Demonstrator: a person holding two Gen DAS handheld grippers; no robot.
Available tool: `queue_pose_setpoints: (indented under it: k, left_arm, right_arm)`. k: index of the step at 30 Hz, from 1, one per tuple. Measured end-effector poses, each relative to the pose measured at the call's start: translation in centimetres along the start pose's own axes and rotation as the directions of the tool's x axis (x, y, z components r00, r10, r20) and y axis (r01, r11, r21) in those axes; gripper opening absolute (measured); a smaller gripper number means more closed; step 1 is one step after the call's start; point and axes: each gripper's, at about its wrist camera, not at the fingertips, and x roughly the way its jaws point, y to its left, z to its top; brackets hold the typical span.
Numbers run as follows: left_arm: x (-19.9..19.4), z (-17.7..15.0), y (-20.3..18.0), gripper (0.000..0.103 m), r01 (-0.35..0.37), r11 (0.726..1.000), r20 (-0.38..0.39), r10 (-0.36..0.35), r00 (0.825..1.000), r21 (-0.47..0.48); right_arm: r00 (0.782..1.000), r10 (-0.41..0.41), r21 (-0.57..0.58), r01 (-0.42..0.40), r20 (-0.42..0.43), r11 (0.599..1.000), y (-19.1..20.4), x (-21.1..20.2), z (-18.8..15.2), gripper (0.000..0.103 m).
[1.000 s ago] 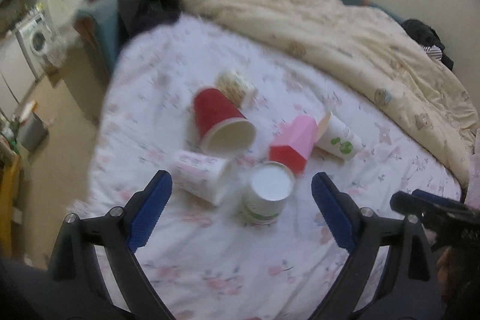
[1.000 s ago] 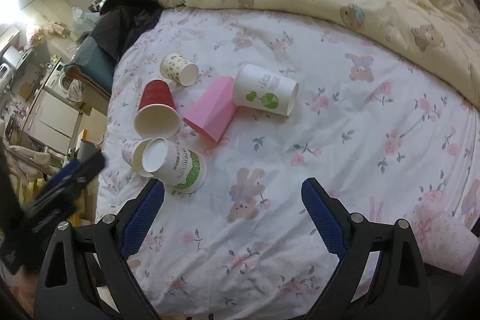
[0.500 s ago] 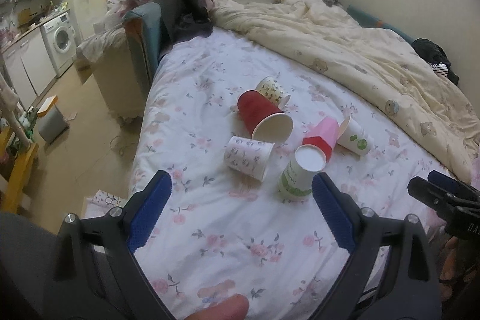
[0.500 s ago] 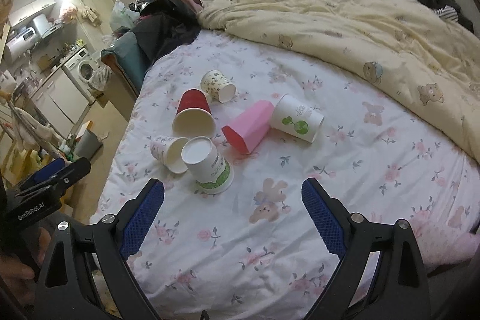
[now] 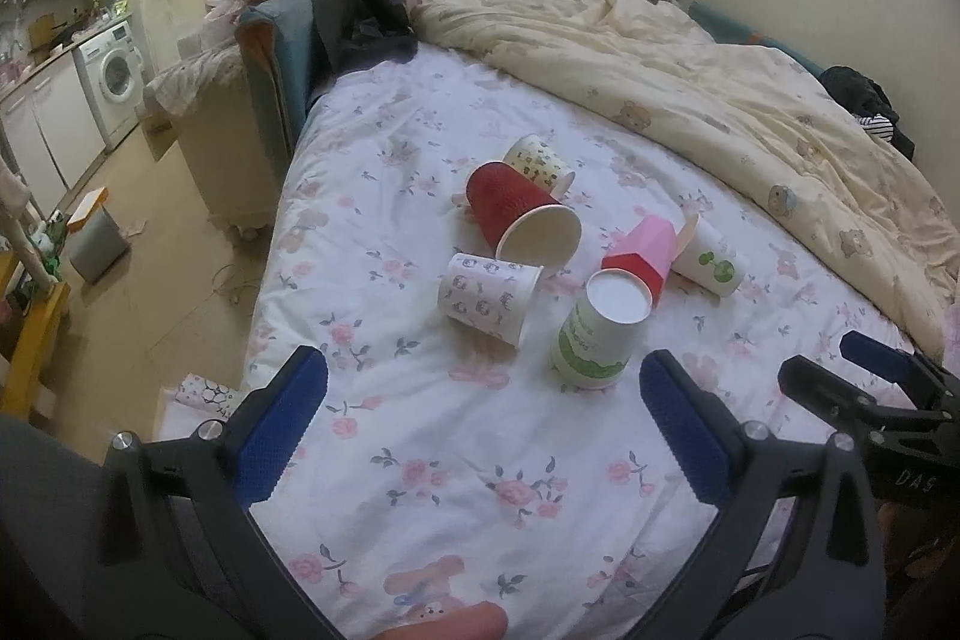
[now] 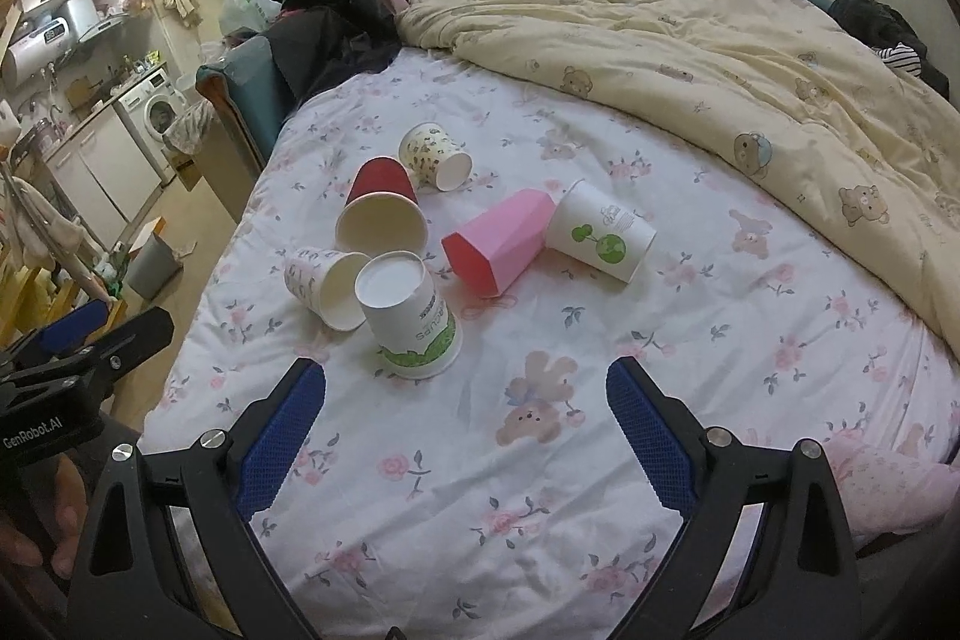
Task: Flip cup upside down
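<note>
Several cups lie on a floral bed sheet [image 5: 468,460]. A white cup with green print [image 5: 597,334] [image 6: 411,319] stands upside down, base up. A red cup [image 5: 519,214] [image 6: 381,211], a small patterned cup [image 5: 489,298] [image 6: 321,280], a pink faceted cup [image 5: 639,253] [image 6: 498,241], a white cup with a green globe [image 5: 711,265] [image 6: 600,238] and a spotted cup [image 5: 540,160] [image 6: 435,154] lie on their sides. My left gripper [image 5: 480,424] and right gripper [image 6: 465,436] are both open and empty, held back from the cups.
A cream quilt [image 5: 690,70] covers the bed's far right. Dark clothes [image 5: 360,10] are piled at the far left corner. The bed's left edge drops to the floor, with a grey bin [image 5: 96,238] and a washing machine [image 5: 117,76].
Both grippers have pulled back and up from the cups, so more of the room shows. The green-print cup stands base up throughout. Both grippers stayed open.
</note>
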Motion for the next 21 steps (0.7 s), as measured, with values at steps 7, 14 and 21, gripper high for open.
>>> queue_pose_setpoints:
  k: [7, 14, 21]
  left_arm:
    - [-0.07, -0.04, -0.27, 0.103, 0.015, 1.000, -0.001, -0.015, 1.000, 0.009]
    - [0.02, -0.11, -0.39, 0.103, 0.019, 1.000, -0.005, -0.019, 1.000, 0.010]
    - [0.18, -0.18, -0.55, 0.103, 0.022, 1.000, -0.012, -0.022, 1.000, 0.009]
  right_arm:
    - [1.000, -0.003, 0.007, 0.003, -0.003, 1.000, -0.12, 0.21, 0.00, 0.097]
    - [1.000, 0.001, 0.014, -0.001, -0.010, 1.000, -0.25, 0.36, -0.08, 0.097]
    - [1.000, 0.003, 0.012, -0.003, -0.012, 1.000, -0.24, 0.45, -0.15, 0.097]
